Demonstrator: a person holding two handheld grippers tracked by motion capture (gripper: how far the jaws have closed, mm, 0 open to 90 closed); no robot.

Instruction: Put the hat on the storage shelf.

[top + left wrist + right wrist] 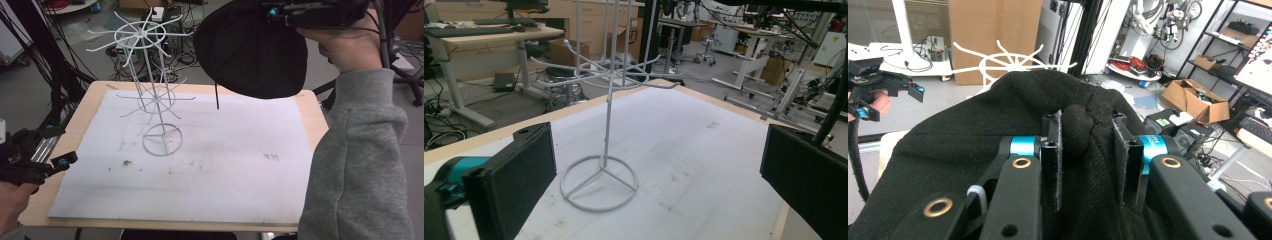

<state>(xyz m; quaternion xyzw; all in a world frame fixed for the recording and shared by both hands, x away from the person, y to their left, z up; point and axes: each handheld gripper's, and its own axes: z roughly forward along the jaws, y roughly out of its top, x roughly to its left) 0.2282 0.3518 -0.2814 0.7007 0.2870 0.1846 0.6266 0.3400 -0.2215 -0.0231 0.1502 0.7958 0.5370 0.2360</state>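
Black hat (250, 50) hangs upper right of frame, pinched in right gripper (1092, 150). Left gripper (659, 180) idle, wide open, empty. Step: carrying to white wire rack (150, 65); next, lower hat onto a prong.

The right tool (272, 12) is hanging high, its jaws pinching shut on black cloth (250, 50), a grey-sleeved forearm behind it. The left tool (60, 150) is resting low, jaws gaping wide.
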